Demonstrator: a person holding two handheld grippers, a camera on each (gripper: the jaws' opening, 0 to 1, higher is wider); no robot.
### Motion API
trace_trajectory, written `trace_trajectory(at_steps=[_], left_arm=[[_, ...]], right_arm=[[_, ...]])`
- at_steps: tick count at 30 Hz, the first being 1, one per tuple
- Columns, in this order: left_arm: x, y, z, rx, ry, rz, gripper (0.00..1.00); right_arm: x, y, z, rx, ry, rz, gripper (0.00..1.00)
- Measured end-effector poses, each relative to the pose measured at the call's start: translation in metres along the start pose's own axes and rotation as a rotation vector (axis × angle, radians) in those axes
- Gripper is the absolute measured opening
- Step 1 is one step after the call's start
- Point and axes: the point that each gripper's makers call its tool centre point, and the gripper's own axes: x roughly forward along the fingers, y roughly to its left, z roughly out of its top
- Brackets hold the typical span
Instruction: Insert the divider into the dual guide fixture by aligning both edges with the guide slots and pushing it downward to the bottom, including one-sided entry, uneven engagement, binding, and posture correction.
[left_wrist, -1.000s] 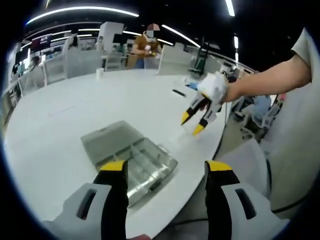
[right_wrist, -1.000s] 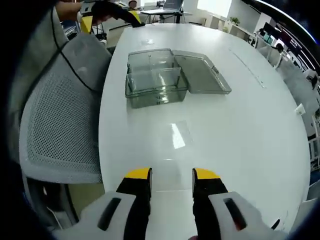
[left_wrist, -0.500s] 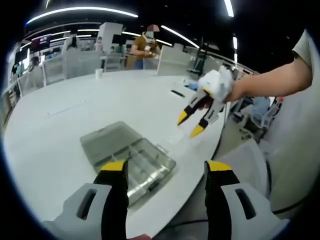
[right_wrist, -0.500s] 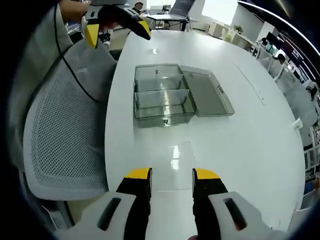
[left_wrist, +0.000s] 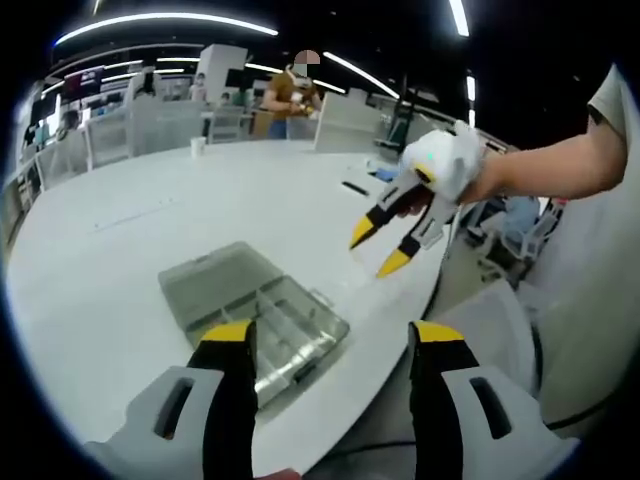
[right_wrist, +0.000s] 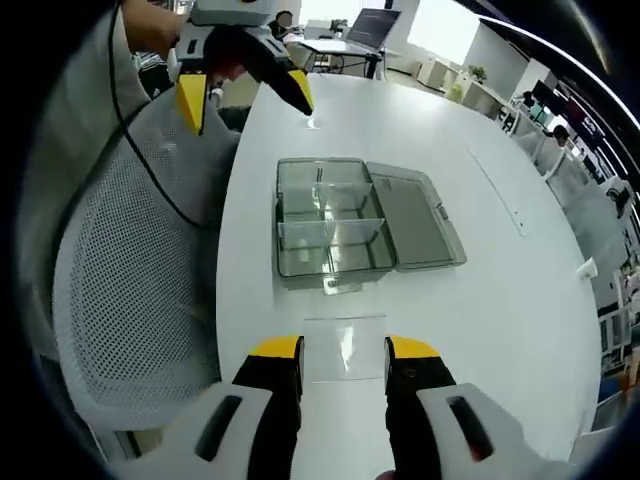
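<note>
Whereas the right gripper view a second ago showed the clear box (right_wrist: 340, 225) far up the white table (right_wrist: 480, 320), the box now sits lower and nearer, squarer to the camera. In the left gripper view the right gripper (left_wrist: 378, 247) has risen slightly above the table edge, held out on a bare forearm (left_wrist: 560, 165).

The left gripper (left_wrist: 330, 345) hovers over the box's near corner, jaws wide apart and empty. The right gripper's jaws stand parted, holding nothing.

The box (left_wrist: 255, 315) lies near the table edge, its lid (right_wrist: 415, 215) folded flat alongside and partitions visible inside. A clear flat divider (right_wrist: 345, 345) lies on the table between the box and the right jaws. A mesh chair (right_wrist: 130, 300) stands beside the table.
</note>
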Motion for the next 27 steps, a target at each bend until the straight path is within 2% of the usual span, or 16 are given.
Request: trace_trajectory(at_steps=[27], left_arm=[[-0.001,0.001,-0.003,-0.031,-0.002,0.006,0.58]], right_arm=[[-0.009,0.008,0.048,-0.05,-0.067,-0.031,0.28]])
